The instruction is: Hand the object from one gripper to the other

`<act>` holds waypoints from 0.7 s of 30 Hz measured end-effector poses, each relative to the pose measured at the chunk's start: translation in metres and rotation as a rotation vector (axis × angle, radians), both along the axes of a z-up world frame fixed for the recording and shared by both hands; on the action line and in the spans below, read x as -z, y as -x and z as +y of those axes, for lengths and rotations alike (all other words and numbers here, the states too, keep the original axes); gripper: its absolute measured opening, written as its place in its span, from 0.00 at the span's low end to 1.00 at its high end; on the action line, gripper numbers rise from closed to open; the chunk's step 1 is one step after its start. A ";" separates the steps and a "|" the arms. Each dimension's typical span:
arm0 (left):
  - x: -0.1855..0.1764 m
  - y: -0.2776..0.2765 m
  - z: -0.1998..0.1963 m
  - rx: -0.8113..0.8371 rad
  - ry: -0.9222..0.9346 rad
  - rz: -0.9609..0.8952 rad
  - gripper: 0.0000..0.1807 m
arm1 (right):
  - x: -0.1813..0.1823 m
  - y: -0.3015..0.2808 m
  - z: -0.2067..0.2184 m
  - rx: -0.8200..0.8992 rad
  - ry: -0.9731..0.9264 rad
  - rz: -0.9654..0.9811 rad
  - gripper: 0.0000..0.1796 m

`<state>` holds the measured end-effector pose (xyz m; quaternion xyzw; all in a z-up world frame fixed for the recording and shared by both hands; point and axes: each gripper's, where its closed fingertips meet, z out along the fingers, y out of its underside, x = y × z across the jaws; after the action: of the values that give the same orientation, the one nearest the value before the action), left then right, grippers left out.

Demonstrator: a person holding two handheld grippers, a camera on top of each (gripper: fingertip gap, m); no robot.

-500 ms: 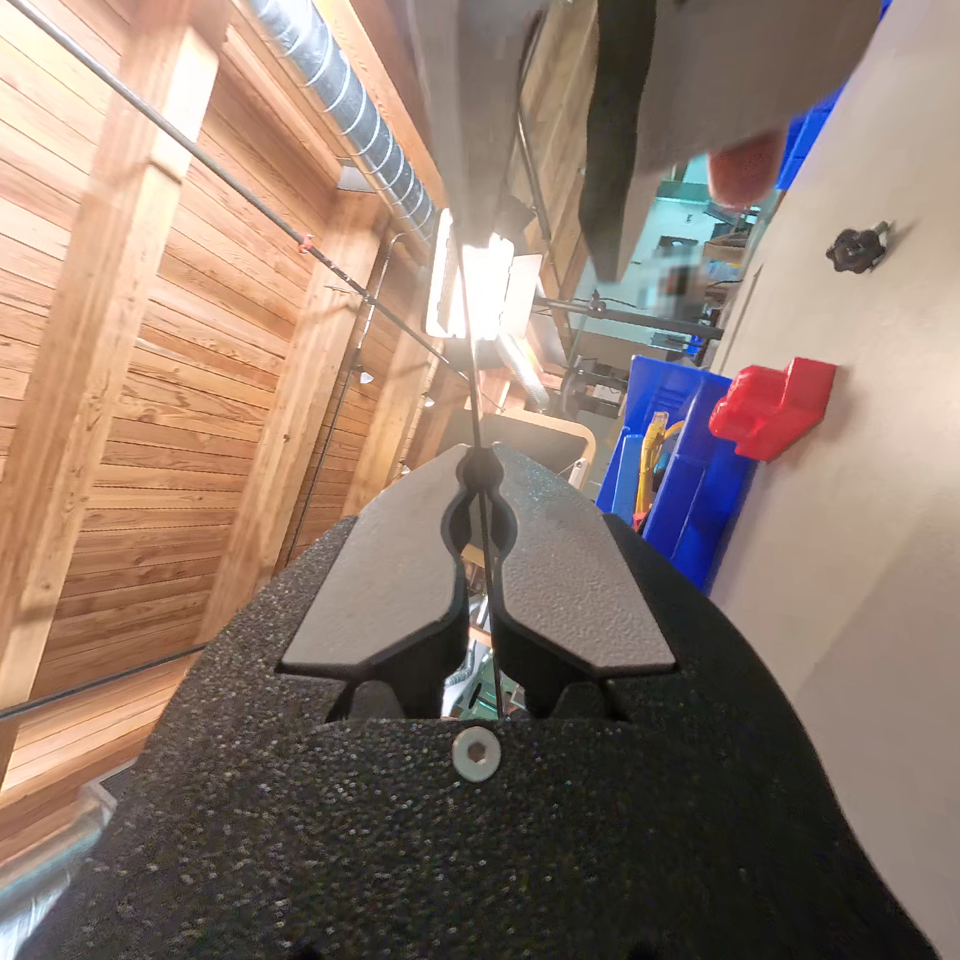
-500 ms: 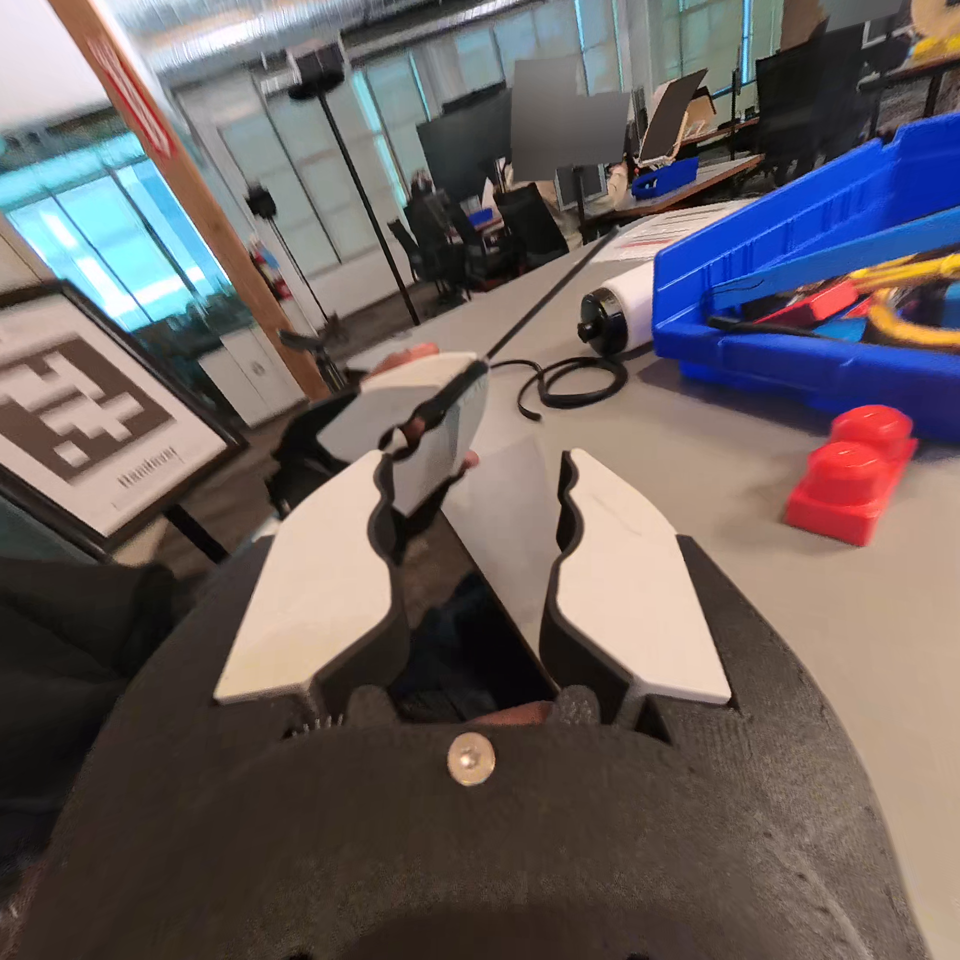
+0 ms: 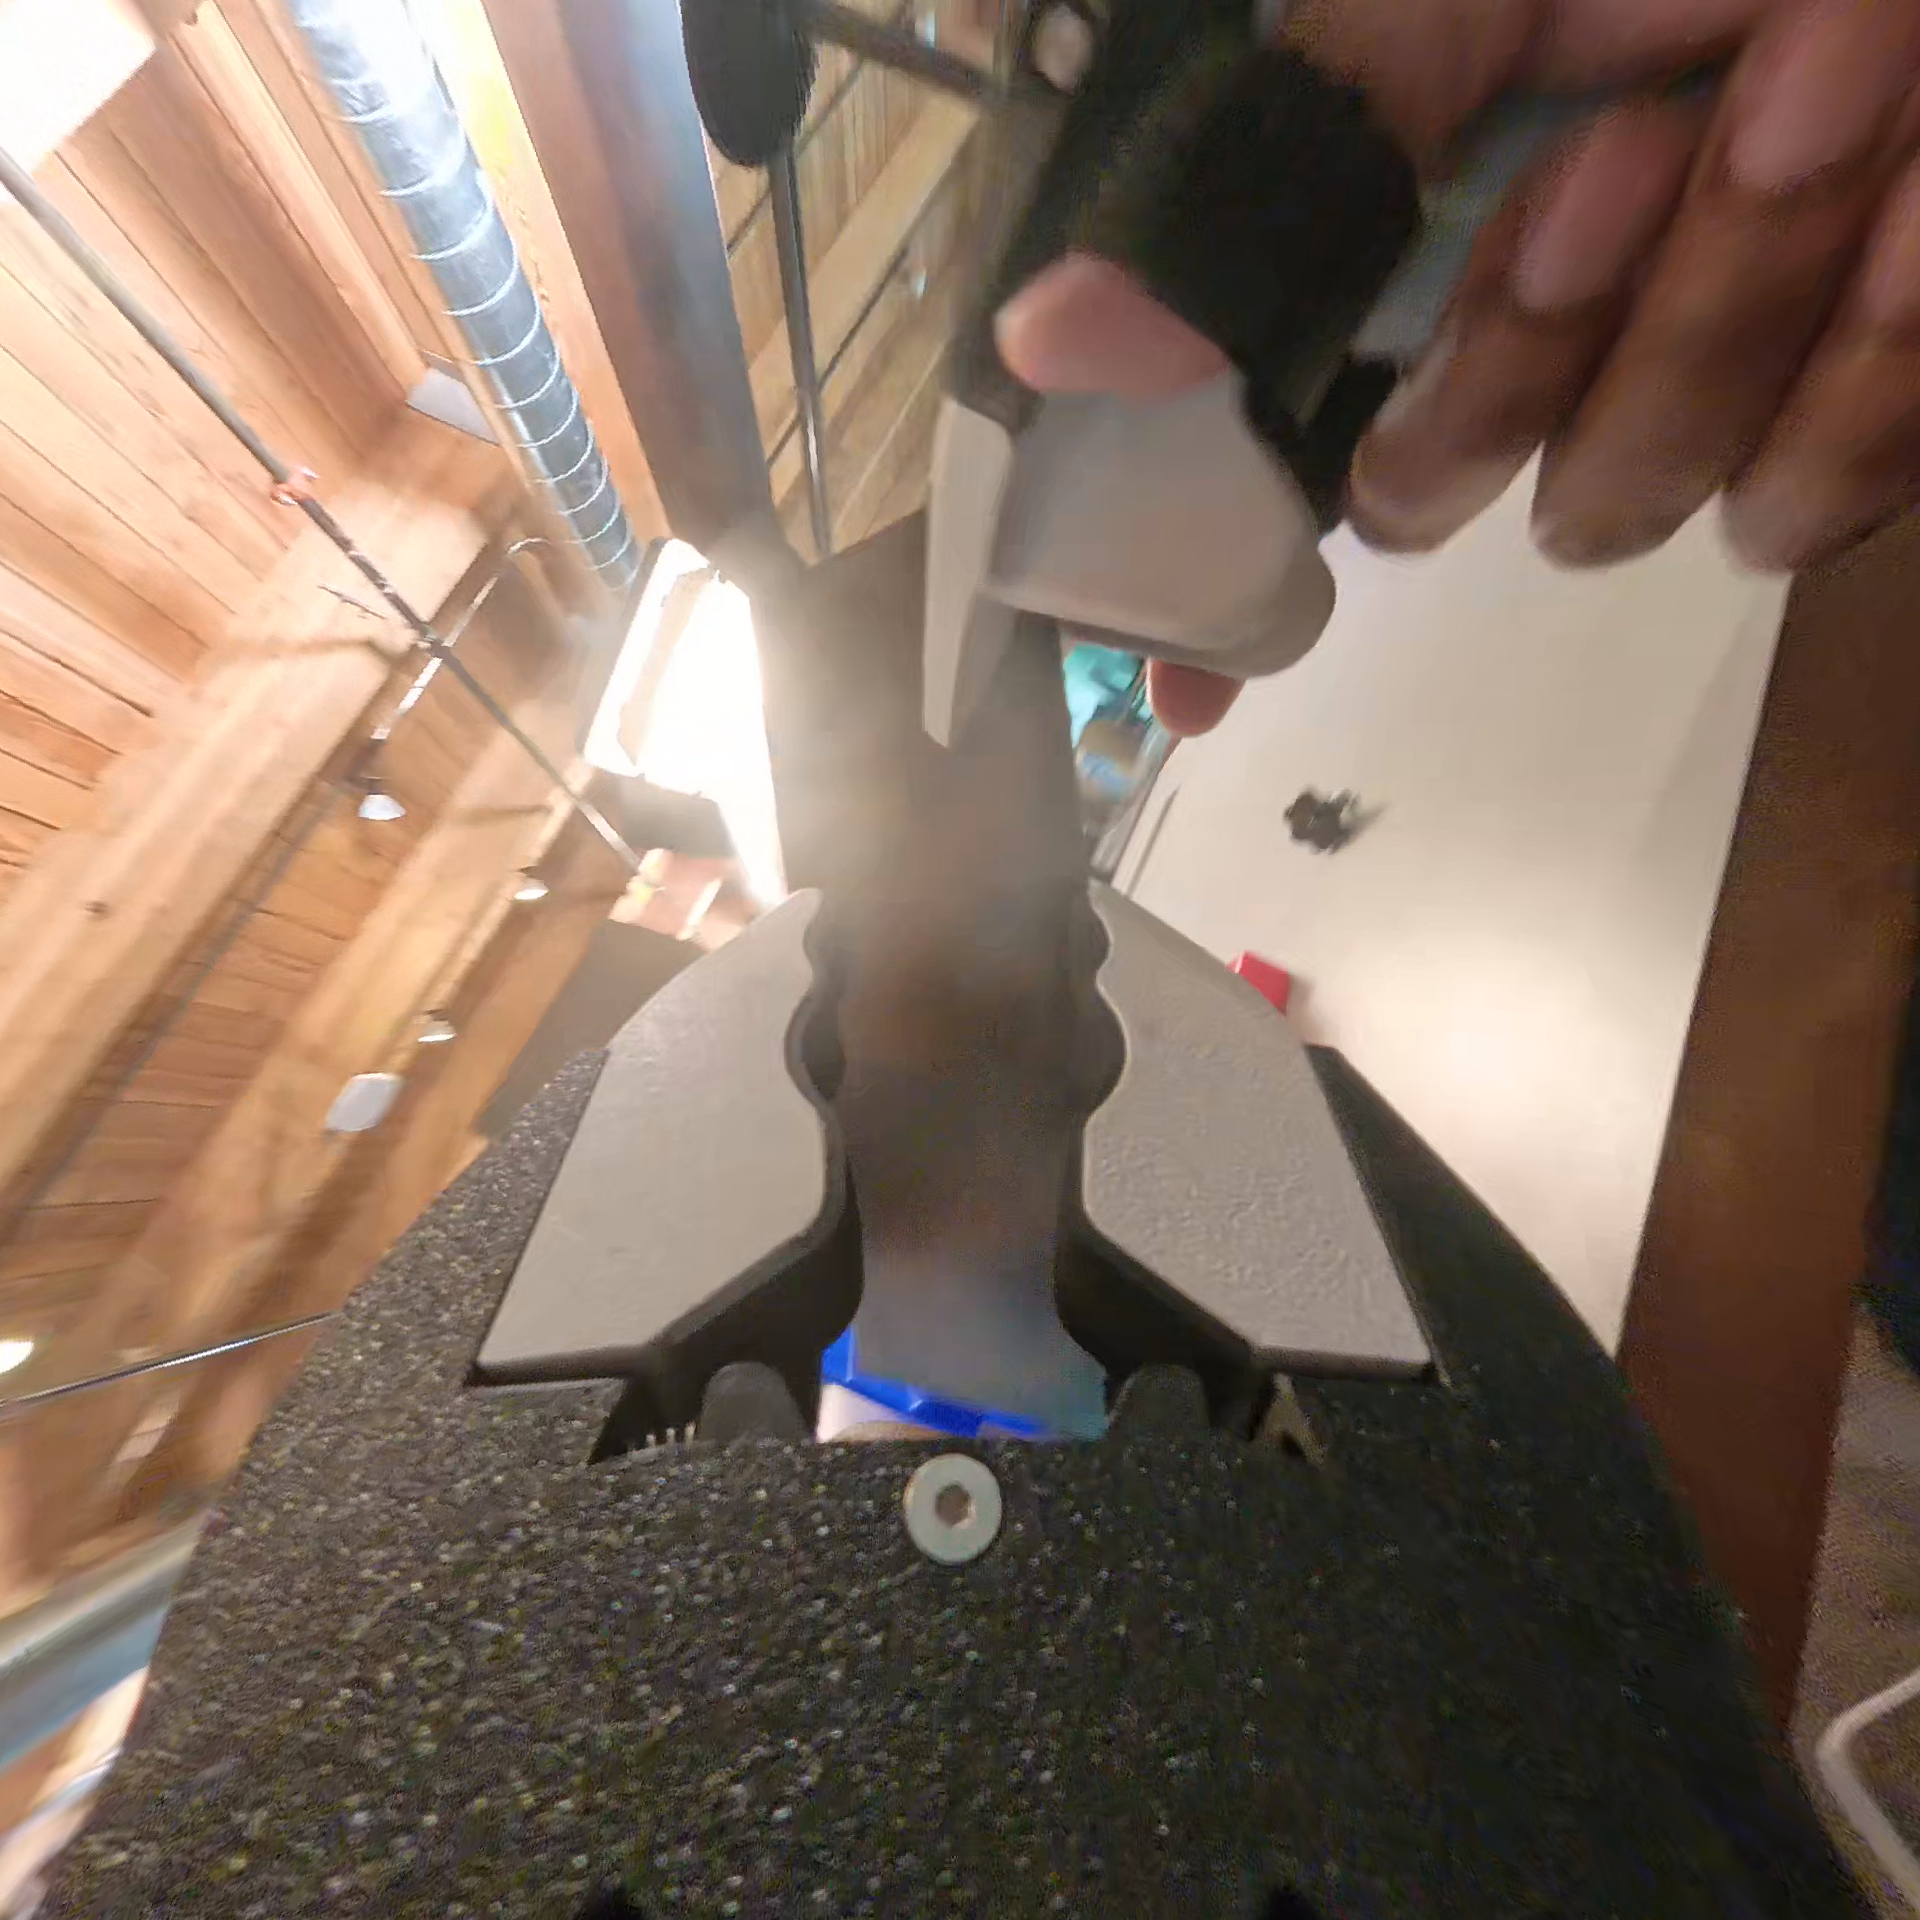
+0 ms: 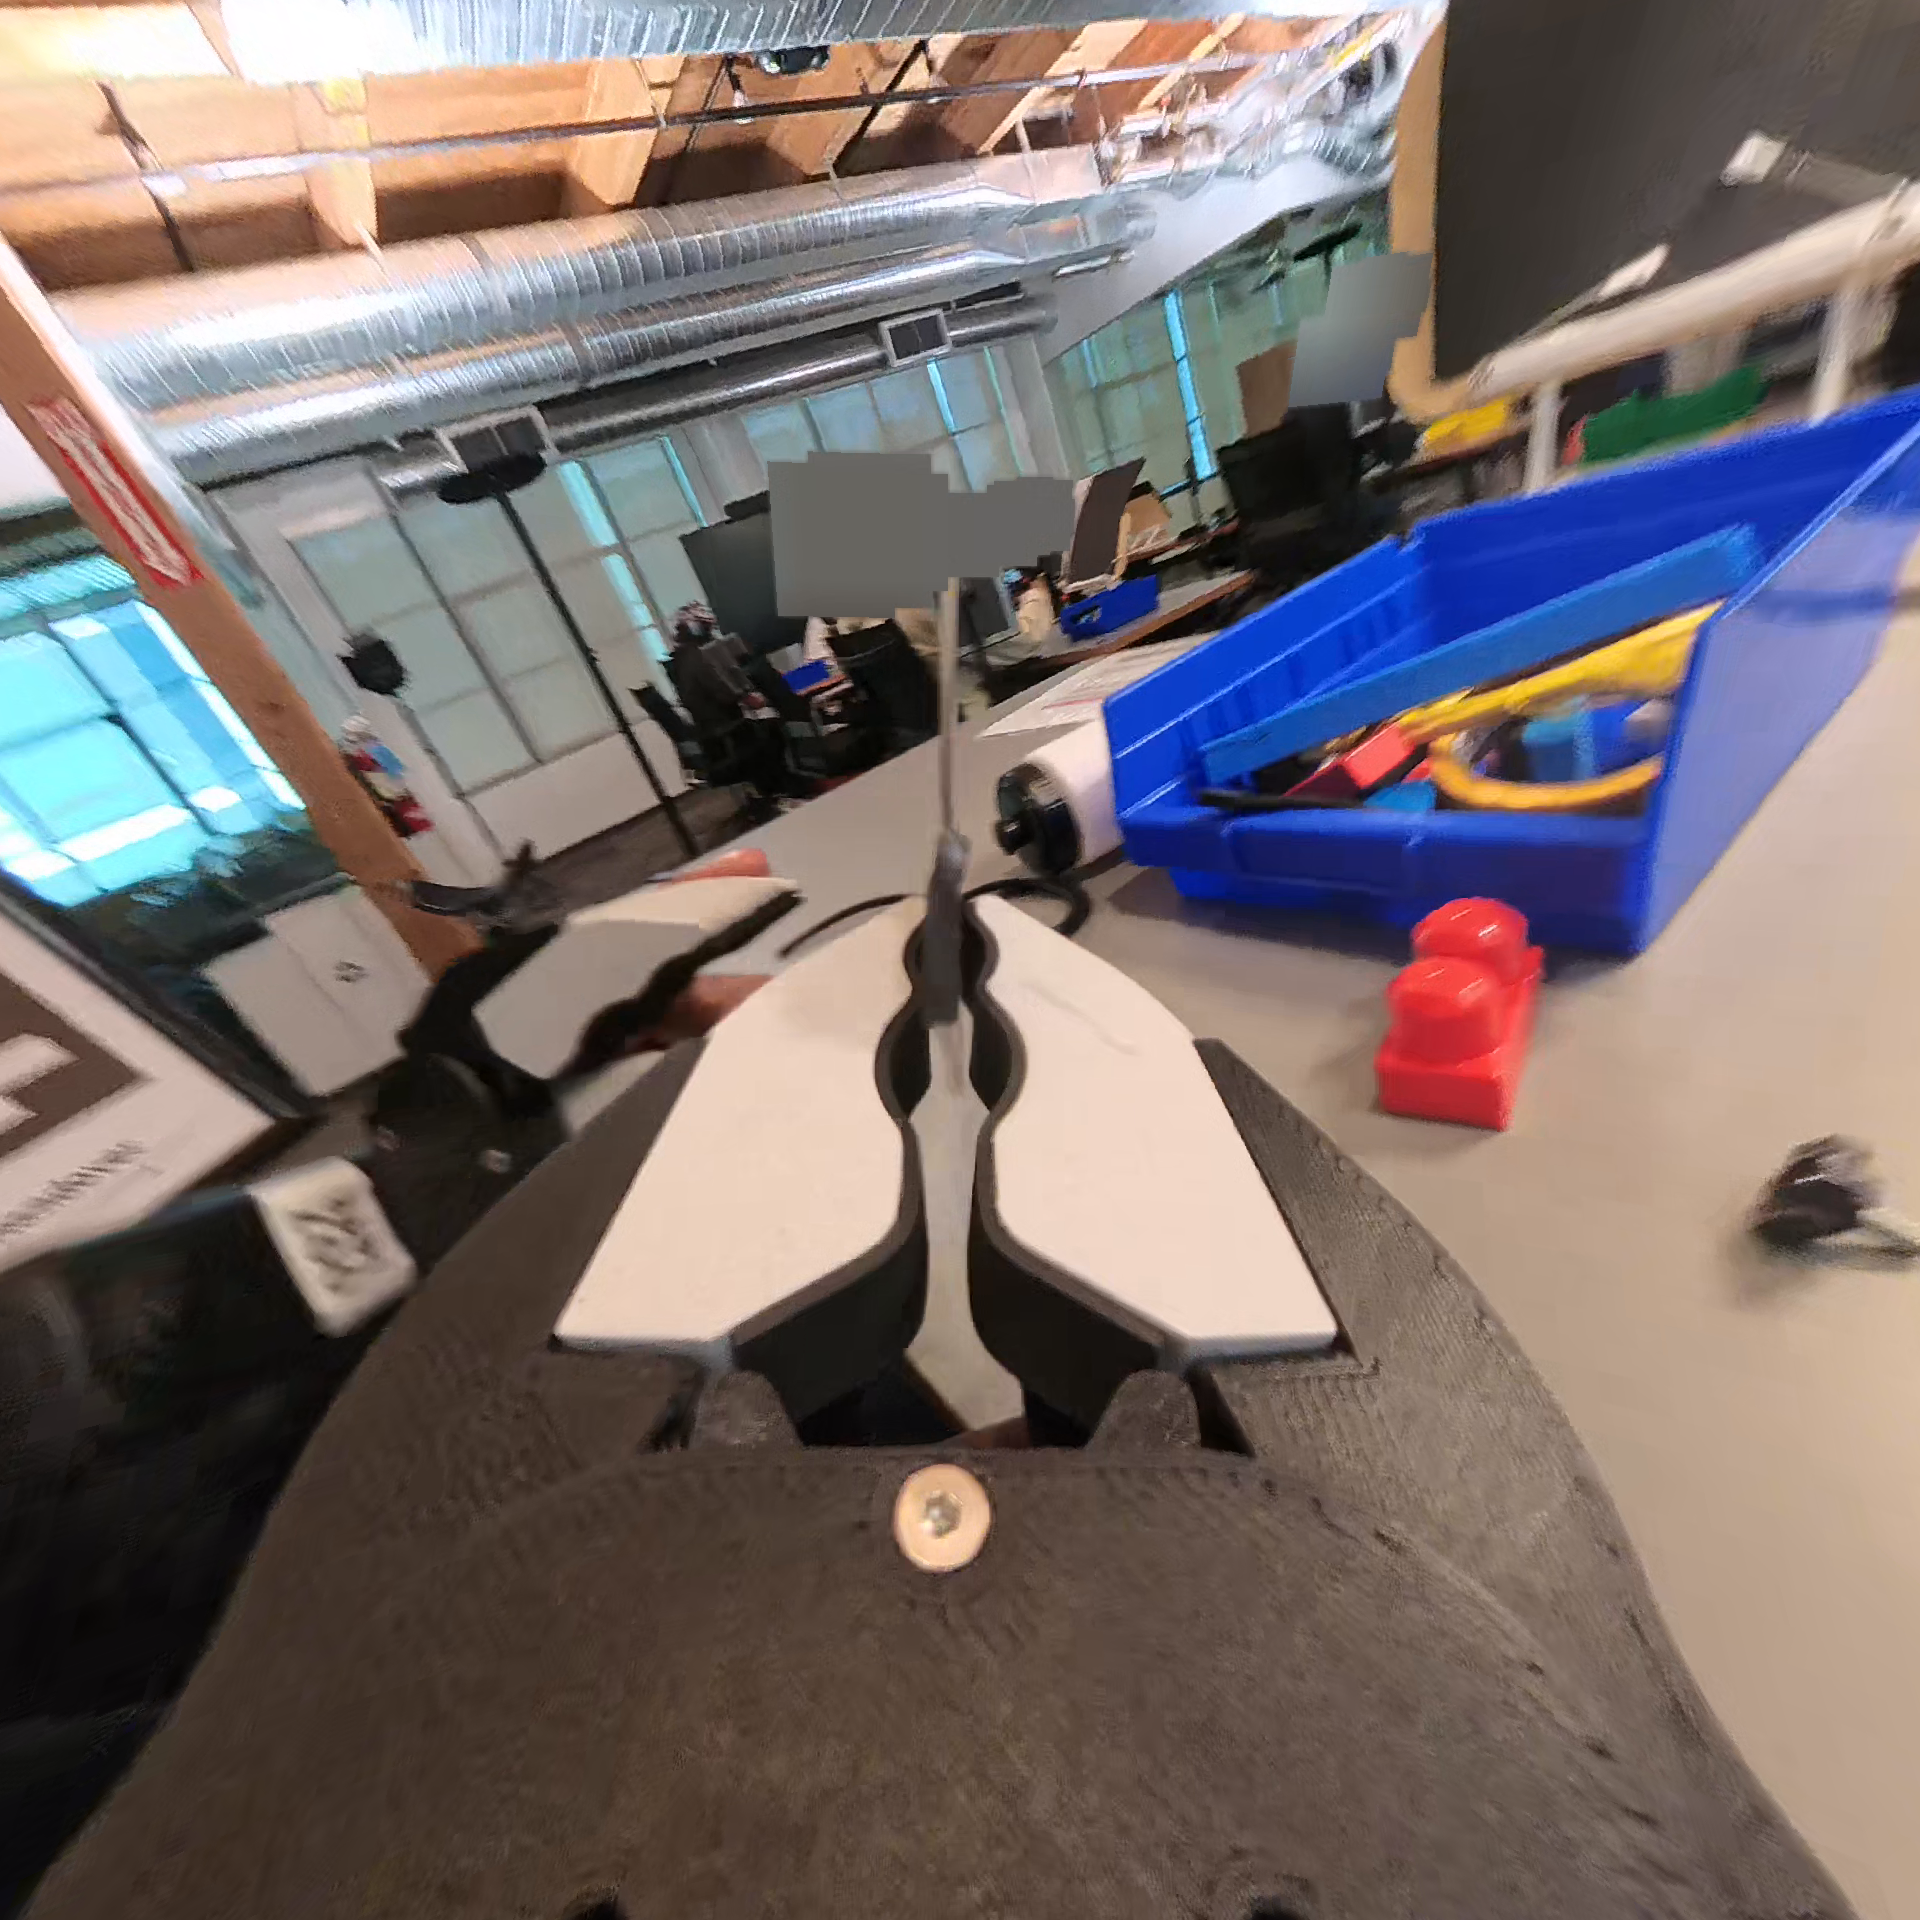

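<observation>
Grey table (image 4: 1299, 1049) with blue bin (image 4: 1538, 665) and red block (image 4: 1455, 1029) beyond. The right gripper (image 4: 943, 935) is closed on the thin dark rod (image 4: 948, 800) — its long axis runs forward, out past the fingertips. The left gripper (image 3: 951, 914) is seen parted and empty, just beside; withdrawal is judged the remaining step.
</observation>
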<state>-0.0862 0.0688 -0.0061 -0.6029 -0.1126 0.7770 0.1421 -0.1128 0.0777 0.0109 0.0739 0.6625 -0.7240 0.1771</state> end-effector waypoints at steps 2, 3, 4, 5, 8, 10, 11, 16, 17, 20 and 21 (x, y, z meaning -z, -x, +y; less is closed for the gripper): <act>-0.010 -0.010 0.005 0.112 -0.112 -0.014 0.22 | -0.006 0.009 0.005 0.083 0.014 0.137 0.01; -0.014 -0.014 0.006 0.164 -0.183 -0.034 0.23 | -0.011 0.011 0.009 0.111 0.033 0.205 0.01; -0.018 -0.018 0.005 0.212 -0.265 -0.055 0.23 | -0.016 0.012 0.012 0.129 0.058 0.266 0.01; -0.022 -0.021 0.003 0.252 -0.358 -0.076 0.23 | -0.021 0.012 0.016 0.145 0.083 0.324 0.01; -0.028 -0.025 -0.007 0.336 -0.620 -0.153 0.25 | -0.033 0.003 0.025 0.154 0.167 0.509 0.01; -0.026 -0.026 -0.011 0.376 -0.737 -0.207 0.29 | -0.033 -0.009 0.028 0.133 0.209 0.656 0.01; -0.024 -0.026 -0.013 0.394 -0.796 -0.234 0.31 | -0.029 -0.016 0.028 0.118 0.209 0.725 0.01; -0.017 -0.024 -0.019 0.404 -0.801 -0.231 0.32 | -0.003 -0.049 0.023 0.010 0.177 1.008 0.01; -0.010 -0.022 -0.018 0.368 -0.726 -0.238 0.31 | 0.003 -0.056 0.023 -0.014 0.183 1.076 0.01; 0.019 -0.015 -0.010 0.290 -0.532 -0.345 0.28 | 0.024 -0.077 0.025 -0.085 0.205 1.282 0.01; 0.028 -0.014 -0.005 0.280 -0.488 -0.383 0.22 | 0.029 -0.078 0.023 -0.084 0.197 1.324 0.01</act>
<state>-0.0726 0.0634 -0.0339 -0.6957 -0.2360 0.5727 0.3637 -0.0345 0.1006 -0.0183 -0.4283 0.5645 -0.6661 -0.2326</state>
